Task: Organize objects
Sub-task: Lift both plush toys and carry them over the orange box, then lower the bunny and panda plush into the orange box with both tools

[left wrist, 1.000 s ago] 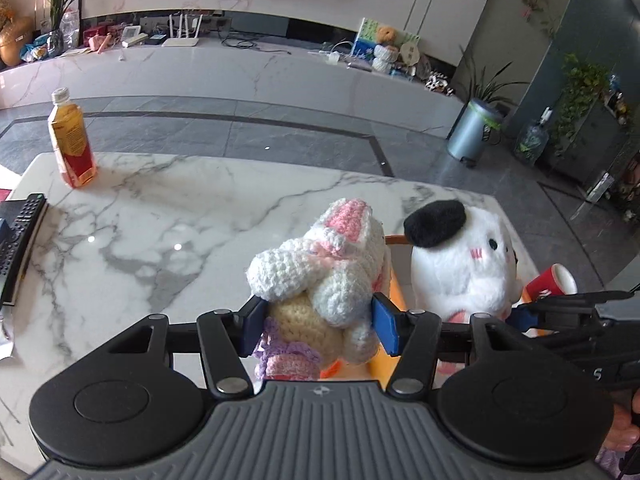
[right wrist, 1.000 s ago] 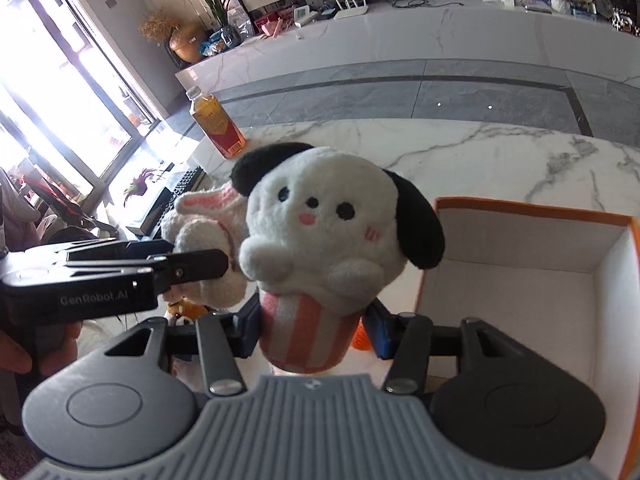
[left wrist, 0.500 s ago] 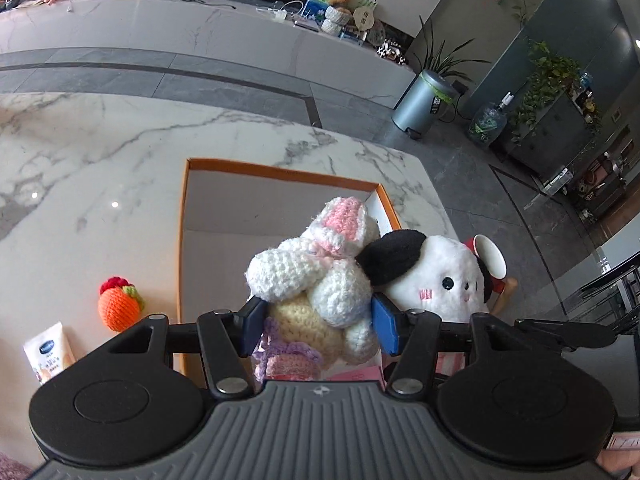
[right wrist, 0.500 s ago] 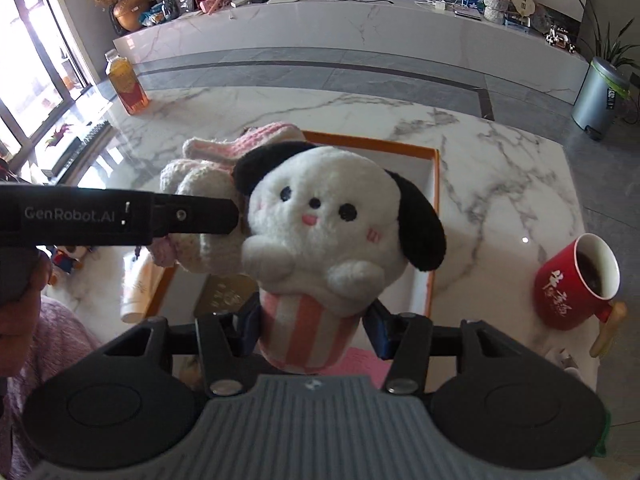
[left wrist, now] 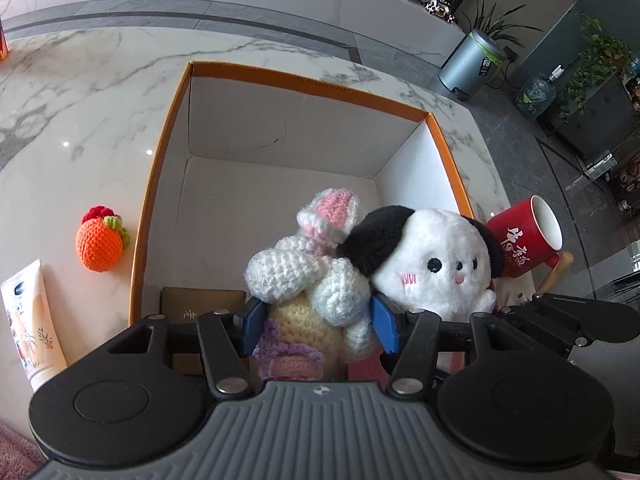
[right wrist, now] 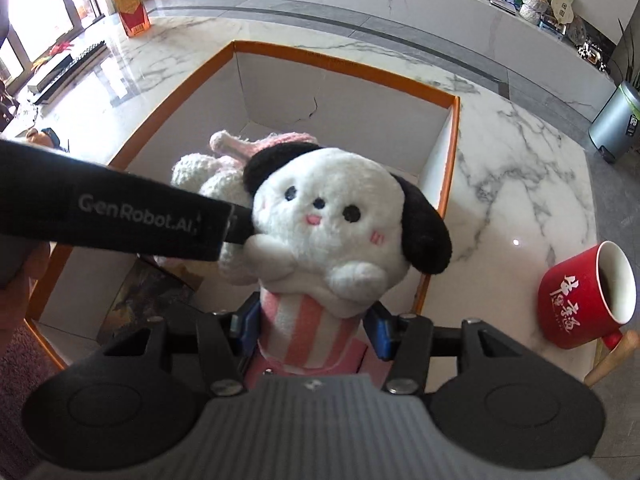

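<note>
My left gripper point(left wrist: 318, 326) is shut on a crocheted white rabbit point(left wrist: 308, 268) with pink ears and a cream body. My right gripper point(right wrist: 310, 330) is shut on a white plush dog point(right wrist: 332, 224) with black ears and a pink striped base. Both toys hang side by side, touching, over the near part of an open orange-rimmed box point(left wrist: 308, 84) with white walls; the box also shows in the right wrist view point(right wrist: 344, 64). The dog shows at the rabbit's right in the left wrist view point(left wrist: 432, 264). The left gripper's arm point(right wrist: 120, 216) crosses the right wrist view.
A dark flat packet point(left wrist: 200, 308) lies in the box's near left corner. A crocheted orange point(left wrist: 98, 244) and a cream tube point(left wrist: 32, 328) lie left of the box. A red mug point(right wrist: 584, 296) stands right of it. A juice bottle point(right wrist: 130, 8) and a remote point(right wrist: 68, 68) are far left.
Both grippers have moved forward and lower over the box with their toys; the box now fills both views. The toys stay gripped and side by side.
</note>
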### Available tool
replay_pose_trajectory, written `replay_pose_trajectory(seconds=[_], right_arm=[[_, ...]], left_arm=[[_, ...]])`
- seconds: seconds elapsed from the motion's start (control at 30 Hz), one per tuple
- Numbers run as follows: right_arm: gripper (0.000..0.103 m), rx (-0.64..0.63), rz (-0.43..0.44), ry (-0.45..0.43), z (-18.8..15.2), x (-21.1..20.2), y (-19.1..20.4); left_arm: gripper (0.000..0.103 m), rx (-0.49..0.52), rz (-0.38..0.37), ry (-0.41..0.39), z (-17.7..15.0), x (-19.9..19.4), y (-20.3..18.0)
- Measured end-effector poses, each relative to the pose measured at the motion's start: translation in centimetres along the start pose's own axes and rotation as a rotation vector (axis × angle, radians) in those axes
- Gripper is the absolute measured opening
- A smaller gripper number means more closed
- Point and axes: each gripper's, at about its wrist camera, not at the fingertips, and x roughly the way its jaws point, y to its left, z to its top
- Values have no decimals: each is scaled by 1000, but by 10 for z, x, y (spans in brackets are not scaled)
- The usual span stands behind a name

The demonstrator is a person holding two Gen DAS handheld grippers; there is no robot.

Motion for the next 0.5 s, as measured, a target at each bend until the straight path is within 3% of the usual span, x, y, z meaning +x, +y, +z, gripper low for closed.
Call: replay_pose_trajectory(seconds=[0.27,0.5], right_arm=[[58,-82,-75,32,0,7,16],[62,-71,-94,48,4,11,18]], left_arm=[[66,-34,-15,55,-8,11,7],[70,17,-9,70,-11,11,6]])
